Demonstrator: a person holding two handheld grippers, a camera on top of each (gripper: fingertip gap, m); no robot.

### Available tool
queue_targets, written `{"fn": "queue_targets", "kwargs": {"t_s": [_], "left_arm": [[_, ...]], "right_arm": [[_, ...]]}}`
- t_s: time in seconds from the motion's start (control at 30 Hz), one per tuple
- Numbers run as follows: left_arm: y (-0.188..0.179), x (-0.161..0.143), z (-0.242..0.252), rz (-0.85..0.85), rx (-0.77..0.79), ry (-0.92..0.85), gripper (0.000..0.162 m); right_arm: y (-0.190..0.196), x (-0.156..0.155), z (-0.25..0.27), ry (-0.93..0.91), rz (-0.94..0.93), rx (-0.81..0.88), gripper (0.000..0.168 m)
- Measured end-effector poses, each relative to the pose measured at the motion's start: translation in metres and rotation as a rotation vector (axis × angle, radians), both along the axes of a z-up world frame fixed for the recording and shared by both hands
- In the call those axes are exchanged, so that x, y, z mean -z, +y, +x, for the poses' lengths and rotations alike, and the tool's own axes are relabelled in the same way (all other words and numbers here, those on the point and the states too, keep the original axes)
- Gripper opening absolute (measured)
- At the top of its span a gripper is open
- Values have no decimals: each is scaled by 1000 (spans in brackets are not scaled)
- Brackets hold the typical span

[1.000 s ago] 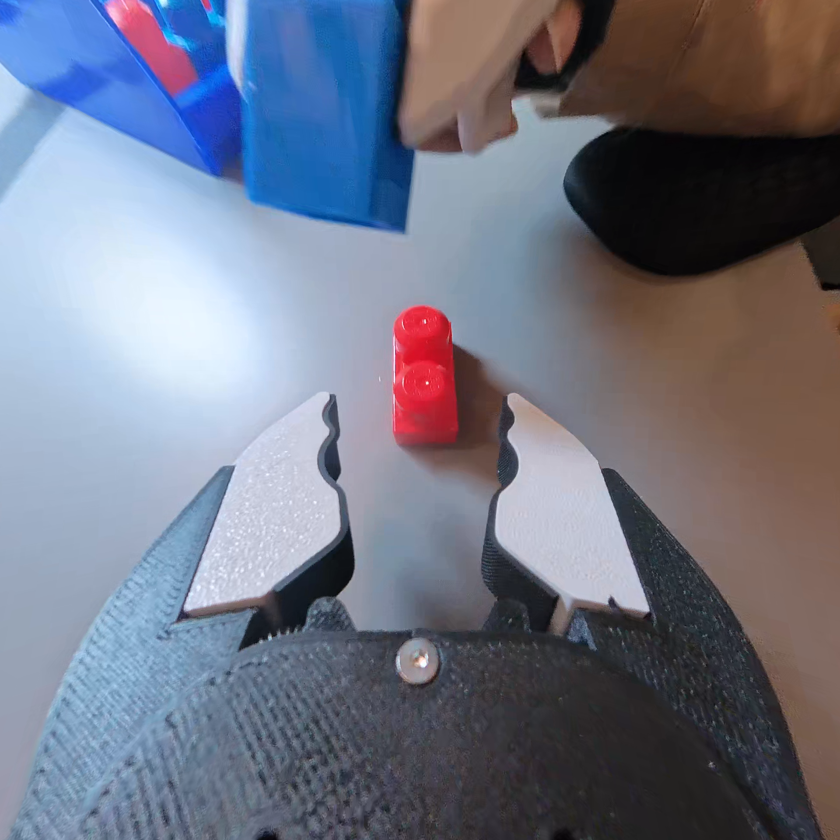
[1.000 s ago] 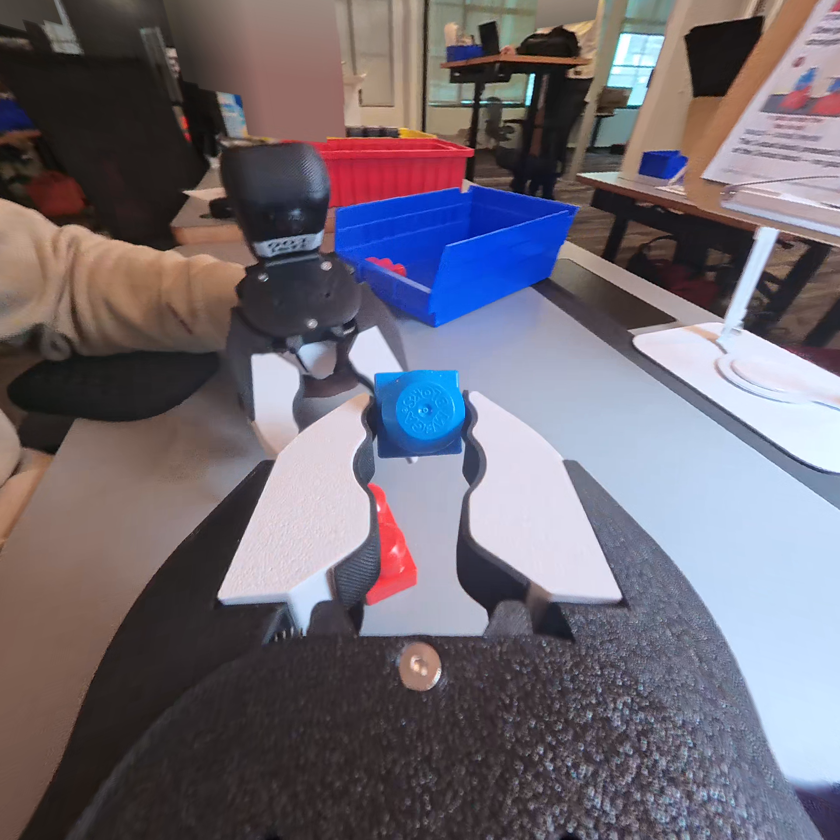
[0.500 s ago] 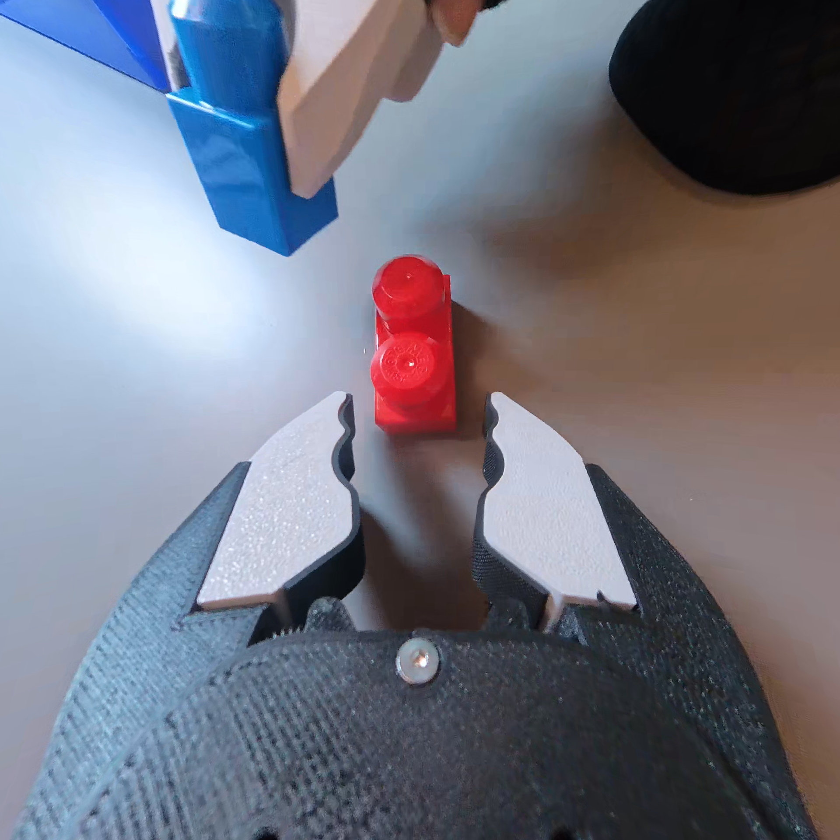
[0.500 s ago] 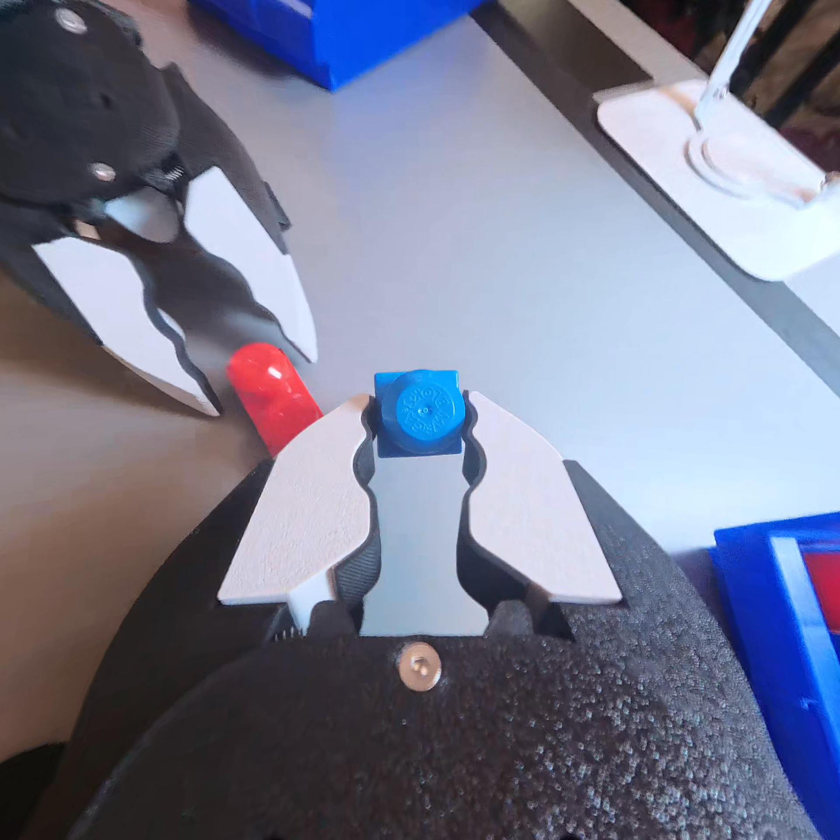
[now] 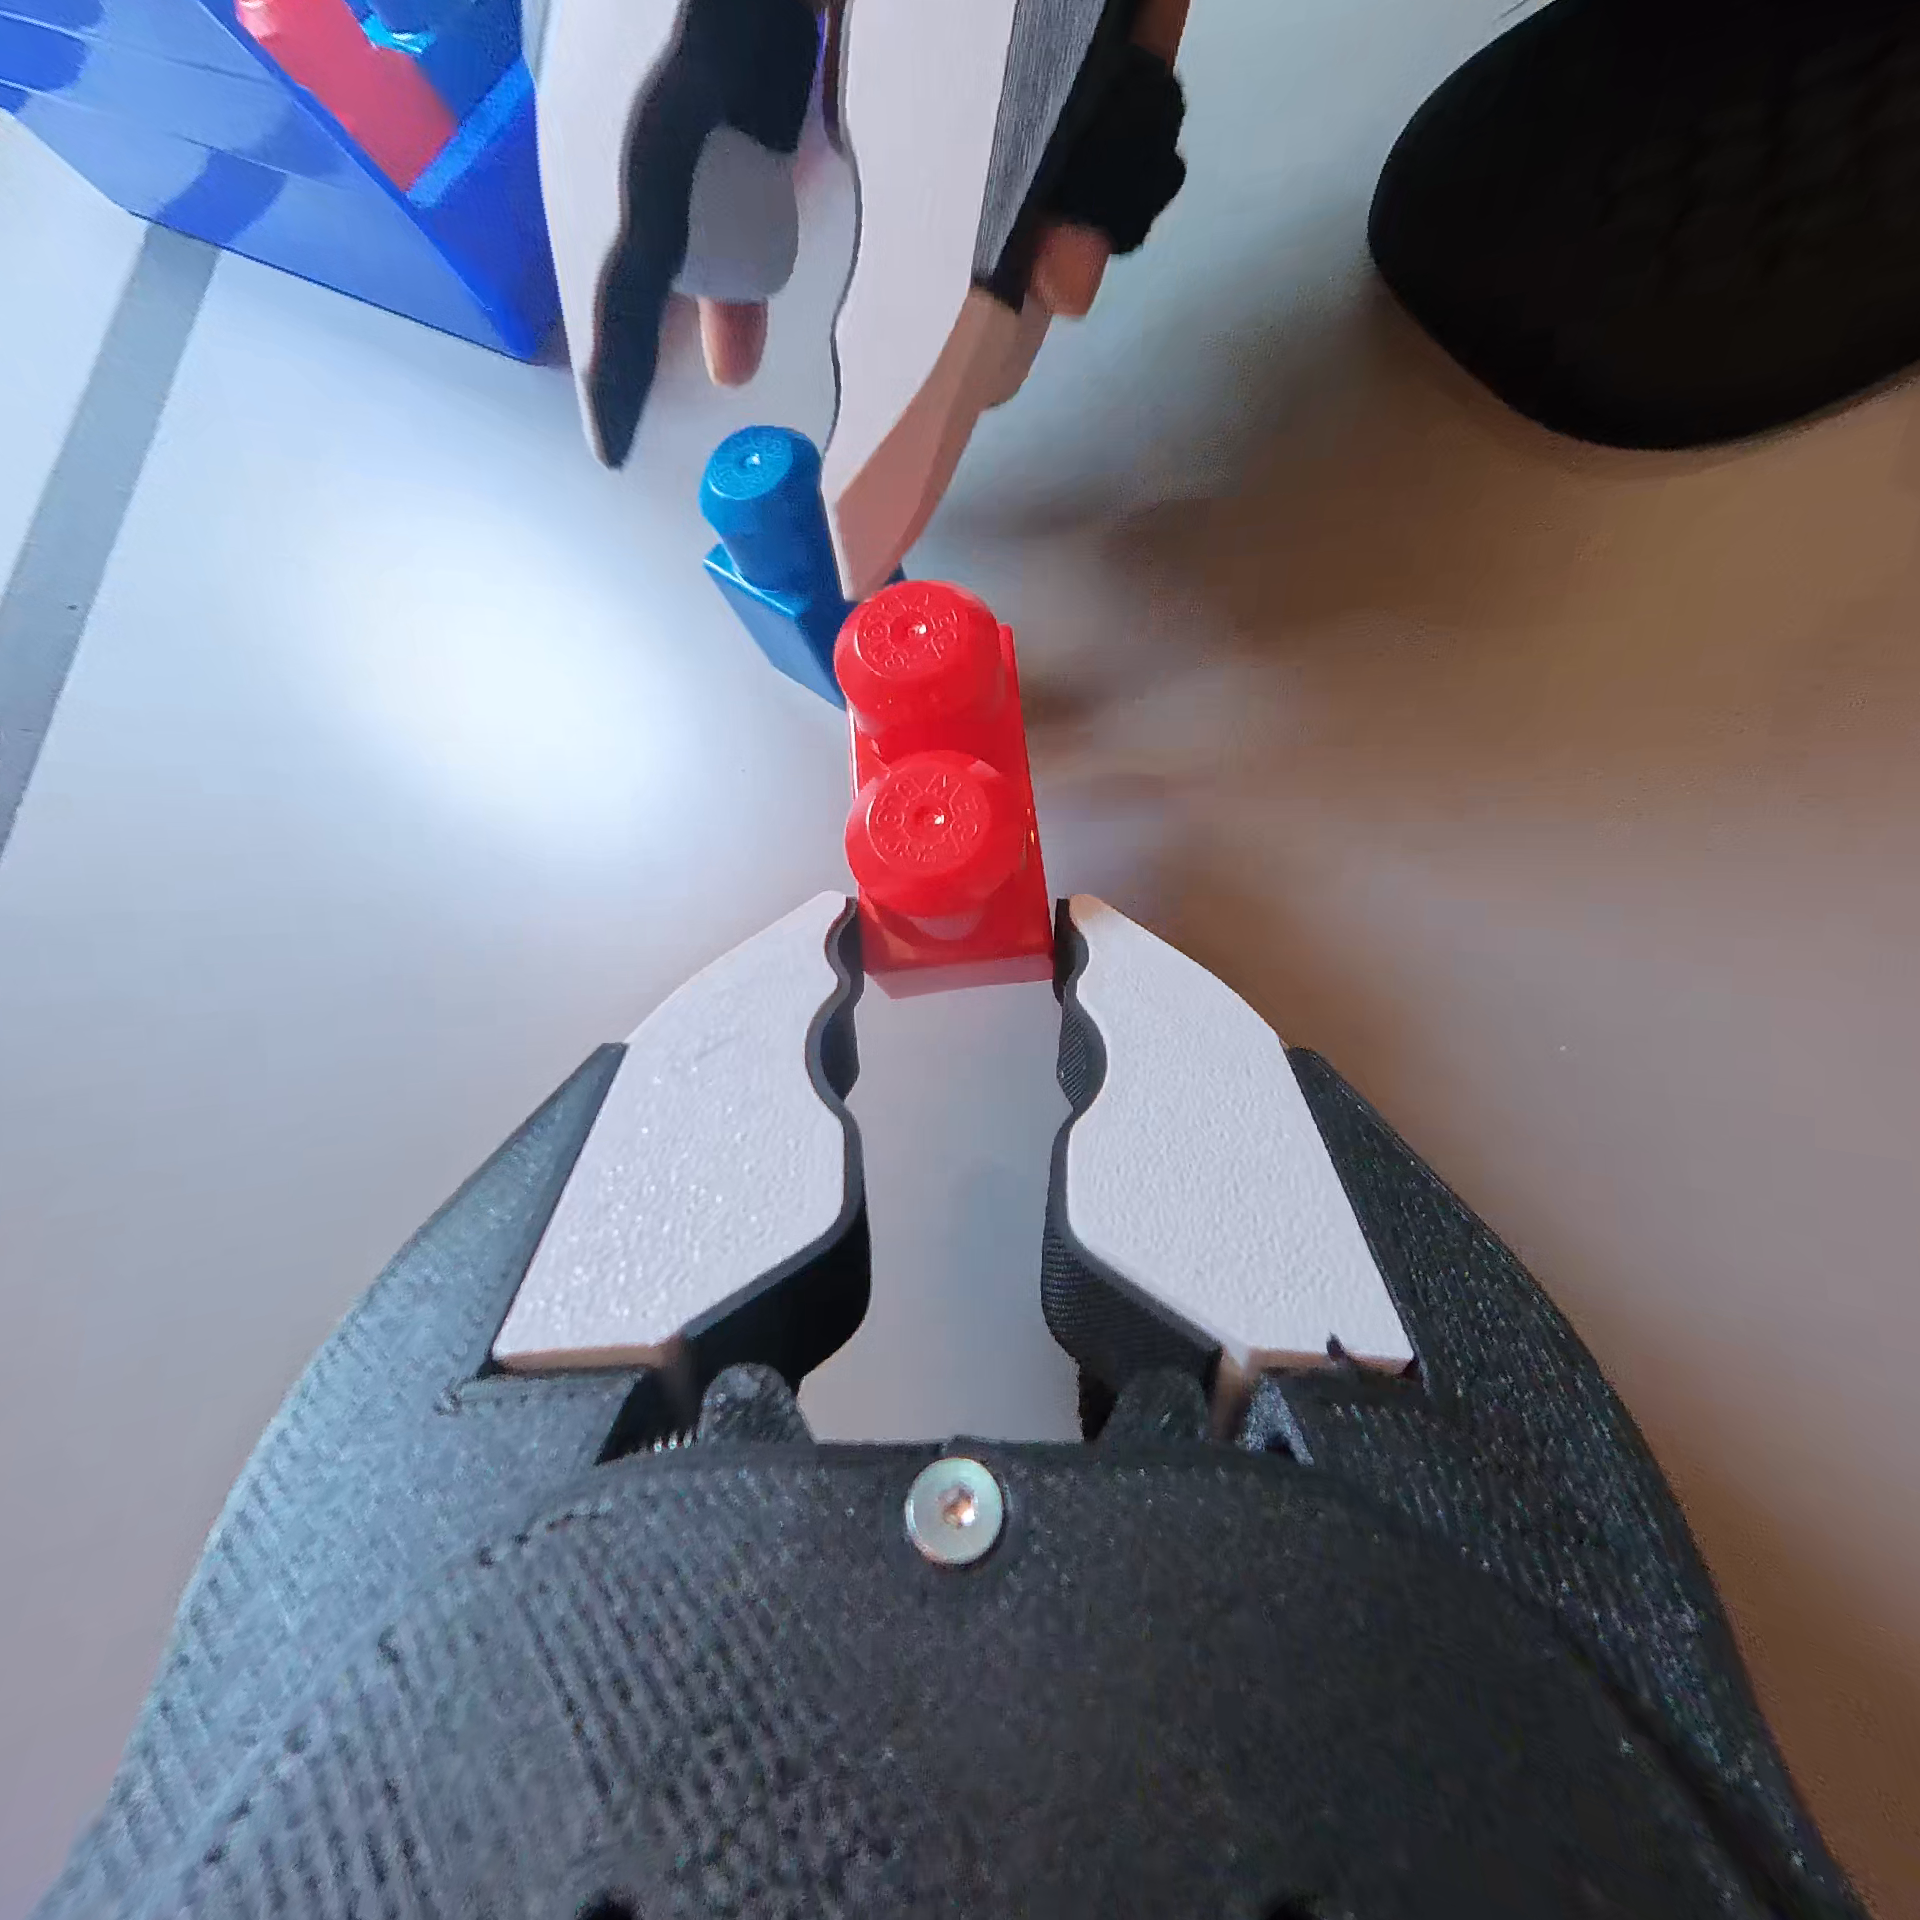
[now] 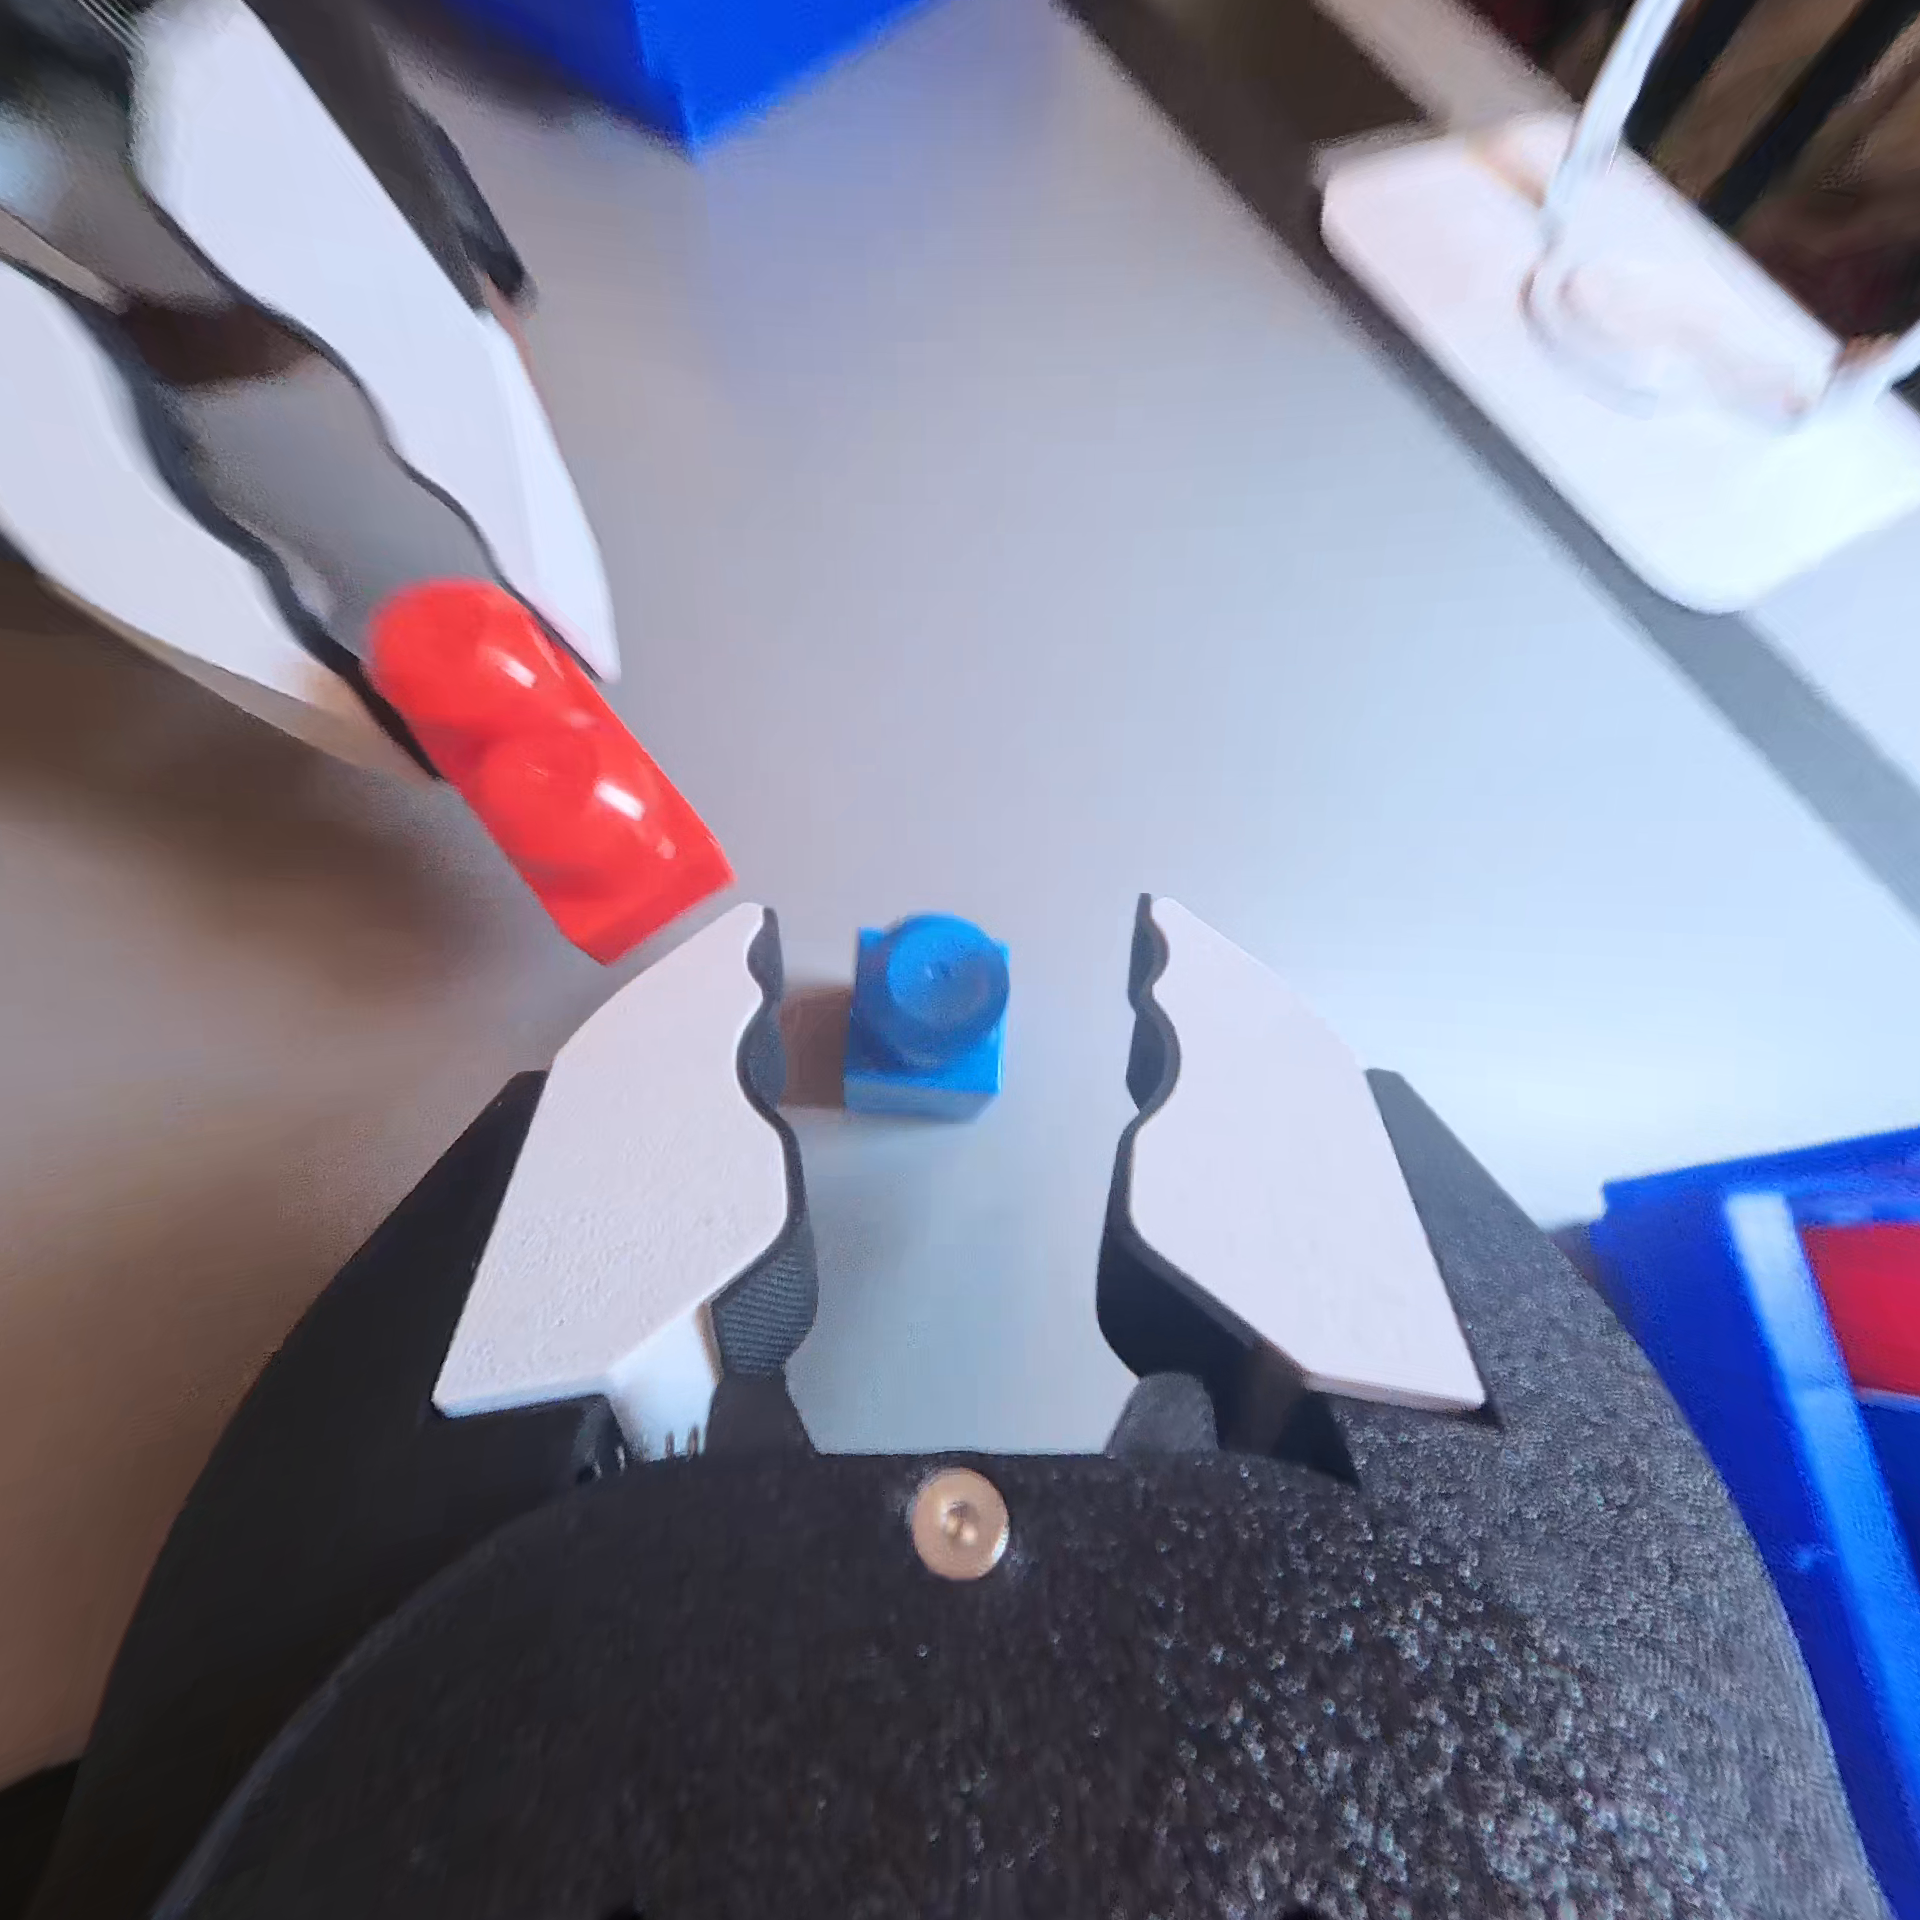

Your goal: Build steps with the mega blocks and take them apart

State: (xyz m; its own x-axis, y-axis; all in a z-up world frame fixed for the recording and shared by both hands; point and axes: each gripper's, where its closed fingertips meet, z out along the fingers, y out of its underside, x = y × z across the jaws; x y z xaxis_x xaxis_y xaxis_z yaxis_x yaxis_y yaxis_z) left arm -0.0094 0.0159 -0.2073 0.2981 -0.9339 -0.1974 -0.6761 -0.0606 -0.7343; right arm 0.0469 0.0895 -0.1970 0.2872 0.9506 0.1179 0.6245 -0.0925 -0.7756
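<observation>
Your grey table (image 6: 1039, 540) has a blue bin (image 5: 343, 208) at the far edge. Your left gripper (image 5: 954, 920) is clamped on the red two-stud block (image 5: 940, 800); your right gripper (image 6: 951, 920) is spread wide around the little blue block (image 6: 930, 1023), which sits on the table, not touching either finger.

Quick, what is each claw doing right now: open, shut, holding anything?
Left gripper: shut on the red block.
Right gripper: open, empty; the blue block sits on the table between its fingers.
</observation>
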Motion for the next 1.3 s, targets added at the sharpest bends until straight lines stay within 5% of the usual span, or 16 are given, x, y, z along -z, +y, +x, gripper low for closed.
{"fn": "queue_targets", "kwargs": {"t_s": [0.17, 0.27, 0.33, 0.43, 0.7, 0.8, 0.93, 1.3], "left_arm": [[-4, -8, -4, 39, 53, 13, 35], [-17, -21, 1, 53, 121, -12, 35], [-27, -29, 5, 69, 167, -21, 35], [-39, -42, 9, 69, 216, -68, 35], [-34, -119, 17, 45, 161, -595, 36], [-24, -142, 11, -30, 109, -798, 59], [-13, -138, 4, -121, 64, -864, 56], [-28, -114, 23, -128, 132, -746, 35]], "right_arm": [[-53, -67, -21, 299, 165, -289, 61], [-81, -34, -31, 147, 115, -419, 59], [-90, -6, -35, 32, 119, -477, 37], [-98, 2, -43, 21, 129, -511, 36], [-106, -51, -56, 415, -82, -486, 36], [-101, -73, -51, 548, -125, -463, 36], [-92, -95, -43, 663, -136, -430, 36], [-108, -75, -54, 581, -201, -485, 36]]}}
